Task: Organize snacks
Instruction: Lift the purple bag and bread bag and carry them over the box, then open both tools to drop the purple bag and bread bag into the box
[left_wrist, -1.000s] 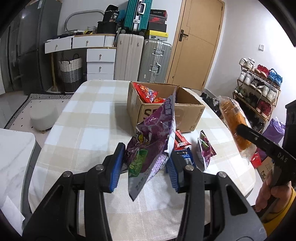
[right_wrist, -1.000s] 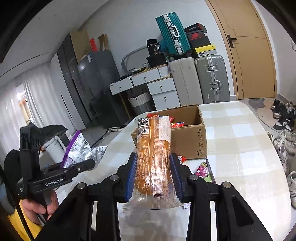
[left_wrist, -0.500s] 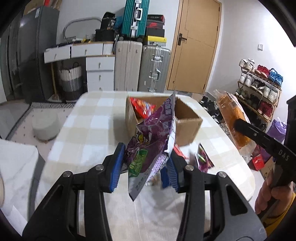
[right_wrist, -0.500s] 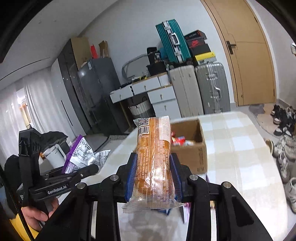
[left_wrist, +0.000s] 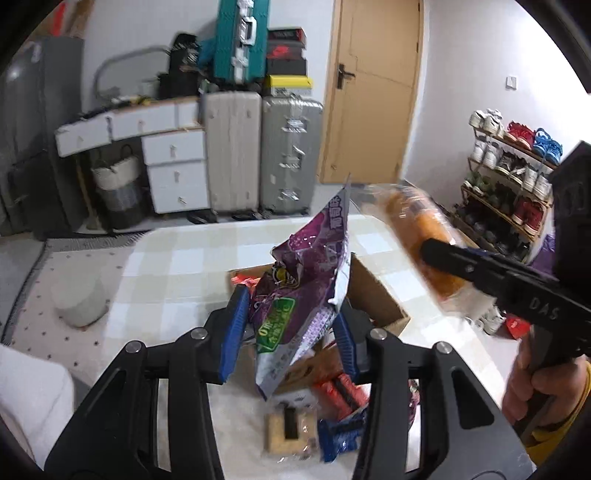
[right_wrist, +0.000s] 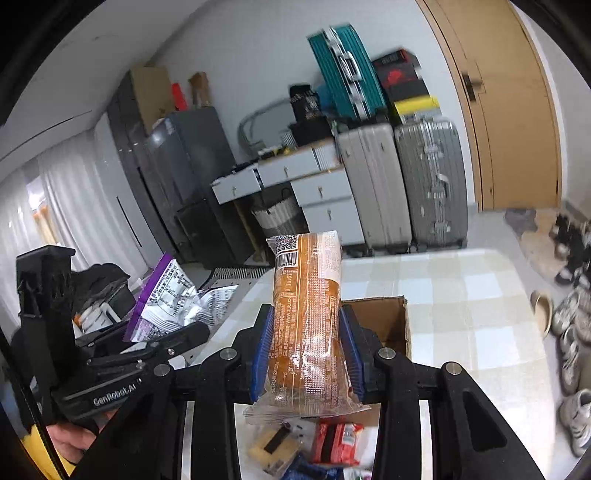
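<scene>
My left gripper (left_wrist: 290, 332) is shut on a purple snack bag (left_wrist: 303, 280) and holds it upright above the open cardboard box (left_wrist: 373, 299) on the checked table. My right gripper (right_wrist: 306, 354) is shut on a long orange bread pack (right_wrist: 306, 314), held upright over the box (right_wrist: 388, 325). The bread pack (left_wrist: 424, 240) and right gripper (left_wrist: 480, 273) show at the right of the left wrist view. The left gripper with the purple bag (right_wrist: 162, 299) shows at the left of the right wrist view.
Loose snacks lie on the table before the box: a yellow-and-black pack (left_wrist: 290, 430), a red pack (left_wrist: 341, 393) and a blue pack (left_wrist: 340, 432). Suitcases (left_wrist: 258, 151), white drawers (left_wrist: 173, 170) and a shoe rack (left_wrist: 509, 184) stand beyond the table.
Both grippers have risen and moved forward over the box, each keeping its snack. The box and loose snacks now sit lower in both views.
</scene>
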